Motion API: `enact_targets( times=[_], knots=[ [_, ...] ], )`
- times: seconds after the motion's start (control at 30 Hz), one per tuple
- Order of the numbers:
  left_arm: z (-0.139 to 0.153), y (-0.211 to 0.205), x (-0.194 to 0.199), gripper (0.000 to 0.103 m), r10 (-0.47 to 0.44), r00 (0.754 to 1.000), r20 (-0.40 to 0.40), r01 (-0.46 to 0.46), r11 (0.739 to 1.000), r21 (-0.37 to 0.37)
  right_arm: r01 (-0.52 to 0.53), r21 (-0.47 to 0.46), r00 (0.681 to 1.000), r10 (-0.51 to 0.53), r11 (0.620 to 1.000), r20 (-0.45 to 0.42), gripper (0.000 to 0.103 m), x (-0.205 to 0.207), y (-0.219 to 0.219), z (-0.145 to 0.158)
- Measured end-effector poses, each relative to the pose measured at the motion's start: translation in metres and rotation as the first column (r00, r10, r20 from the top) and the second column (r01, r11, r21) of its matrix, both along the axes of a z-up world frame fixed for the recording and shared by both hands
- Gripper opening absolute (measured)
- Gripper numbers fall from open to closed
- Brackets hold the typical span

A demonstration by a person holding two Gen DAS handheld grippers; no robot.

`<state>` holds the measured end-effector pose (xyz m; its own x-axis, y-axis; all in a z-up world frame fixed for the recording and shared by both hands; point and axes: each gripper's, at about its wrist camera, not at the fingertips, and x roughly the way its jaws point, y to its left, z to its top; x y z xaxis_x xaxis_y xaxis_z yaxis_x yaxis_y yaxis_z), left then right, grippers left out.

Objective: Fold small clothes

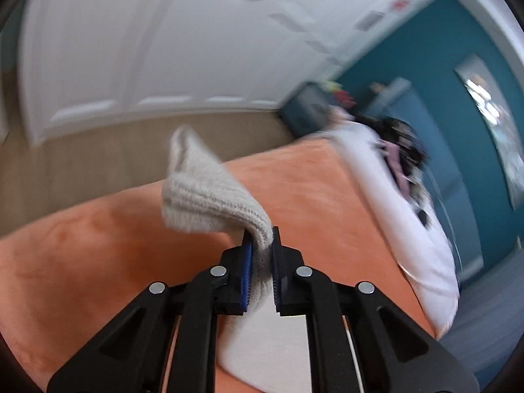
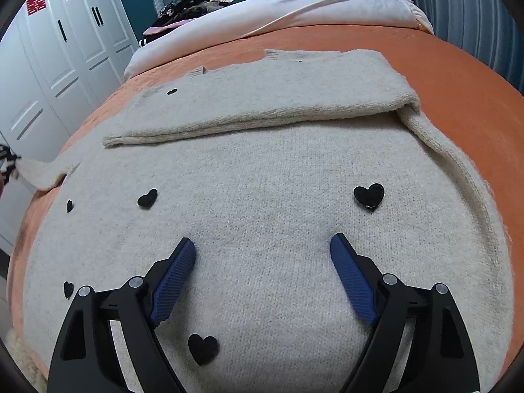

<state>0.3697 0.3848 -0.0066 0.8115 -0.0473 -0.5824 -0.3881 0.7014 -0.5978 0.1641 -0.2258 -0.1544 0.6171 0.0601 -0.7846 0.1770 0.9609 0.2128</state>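
Sleeve fold in hand: cream sweater (image 2: 268,216) lies flat on the orange bedspread (image 2: 458,75).

Left gripper (image 1: 262,245) is clenched on a knitted sleeve (image 1: 203,196), raised off the bed; that view is blurred. Right gripper (image 2: 262,249) is released, jaws wide, poised over the sweater body among black heart patches (image 2: 369,196), contact not determinable. One sleeve (image 2: 262,104) already lies folded across. Judged next: carry the held sleeve over the body, keeping the body in place.

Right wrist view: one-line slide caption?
Open right gripper over a cream sweater with black hearts, one sleeve folded across, on an orange blanket.
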Motion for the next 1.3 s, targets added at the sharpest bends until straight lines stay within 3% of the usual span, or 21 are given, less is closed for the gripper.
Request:
enact_targets(
  times=[0.07,0.13,0.2,0.3,0.37,0.4,0.43,0.53,0.6,0.67,0.77,0.87,1.03,1.1,1.17,1.2,1.23,1.27,1.3],
  knots=[
    [0.050,-0.063,0.003,0.009,-0.144,0.984,0.105,0.139,0.989,0.056,-0.004,0.016,1.000,0.004,1.000,0.007,0.085,-0.001,-0.001,0.000],
    [0.093,-0.143,0.002,0.009,-0.307,0.932,0.194,0.295,0.951,0.092,-0.004,0.036,1.000,0.004,0.999,0.014,0.085,-0.002,-0.004,0.001],
    [0.115,-0.223,-0.003,0.010,-0.457,0.857,0.237,0.448,0.889,0.097,-0.004,0.050,1.000,0.003,0.999,0.020,0.085,-0.003,-0.006,0.001],
    [0.103,-0.331,-0.011,0.016,-0.612,0.764,0.205,0.604,0.790,0.107,-0.004,0.079,1.000,0.002,0.997,0.031,0.085,-0.005,-0.009,0.002],
    [0.067,-0.387,-0.017,0.037,-0.667,0.732,0.137,0.663,0.744,0.079,-0.005,0.102,0.999,0.001,0.995,0.039,0.085,-0.006,-0.011,0.003],
    [0.038,-0.411,-0.022,0.056,-0.678,0.731,0.077,0.676,0.735,0.051,-0.005,0.112,0.999,0.000,0.994,0.043,0.085,-0.007,-0.012,0.003],
    [0.005,-0.426,-0.029,0.060,-0.673,0.739,0.019,0.673,0.740,0.003,-0.006,0.124,0.999,0.000,0.992,0.048,0.085,-0.008,-0.013,0.004],
    [-0.075,-0.428,-0.054,0.060,-0.628,0.772,-0.095,0.611,0.775,-0.159,-0.009,0.155,0.998,-0.001,0.988,0.058,0.085,-0.011,-0.017,0.005],
    [-0.108,-0.407,-0.070,0.060,-0.574,0.804,-0.154,0.539,0.814,-0.218,-0.009,0.170,0.998,-0.001,0.985,0.061,0.085,-0.012,-0.019,0.007],
    [-0.120,-0.372,-0.081,0.060,-0.510,0.843,-0.173,0.471,0.853,-0.223,0.001,0.175,0.999,-0.010,0.985,0.050,0.083,-0.012,-0.021,0.013],
    [-0.111,-0.307,-0.068,0.063,-0.411,0.898,-0.161,0.382,0.906,-0.180,0.052,0.141,0.994,-0.065,0.989,0.087,0.083,-0.009,-0.031,0.039],
    [-0.105,-0.261,-0.051,0.064,-0.326,0.928,-0.181,0.292,0.937,-0.191,0.094,0.153,0.986,-0.114,0.984,0.125,0.083,0.016,-0.049,0.064],
    [-0.130,-0.227,-0.029,0.063,-0.284,0.924,-0.256,0.219,0.942,-0.256,0.188,0.206,0.976,-0.206,0.960,0.069,0.078,0.095,-0.079,0.066],
    [-0.139,-0.235,-0.026,0.054,-0.268,0.925,-0.268,0.194,0.943,-0.271,0.196,0.198,0.978,-0.205,0.960,0.028,0.075,0.125,-0.080,0.056],
    [-0.137,-0.234,-0.031,0.040,-0.258,0.927,-0.273,0.192,0.950,-0.246,0.195,0.214,0.981,-0.191,0.957,-0.040,0.058,0.150,-0.077,0.039],
    [-0.136,-0.232,-0.034,0.025,-0.256,0.927,-0.272,0.195,0.953,-0.232,0.189,0.236,0.981,-0.175,0.953,-0.081,0.022,0.161,-0.074,0.030],
    [-0.132,-0.235,-0.033,0.015,-0.262,0.930,-0.259,0.205,0.952,-0.228,0.177,0.251,0.982,-0.153,0.951,-0.113,0.006,0.169,-0.071,0.025],
    [-0.126,-0.236,-0.031,0.014,-0.267,0.934,-0.239,0.216,0.951,-0.219,0.157,0.262,0.986,-0.138,0.952,-0.092,0.006,0.173,-0.066,0.034],
    [-0.119,-0.237,-0.026,0.014,-0.268,0.937,-0.225,0.226,0.954,-0.199,0.128,0.271,0.991,-0.133,0.954,0.000,0.005,0.169,-0.063,0.052]
  ],
)
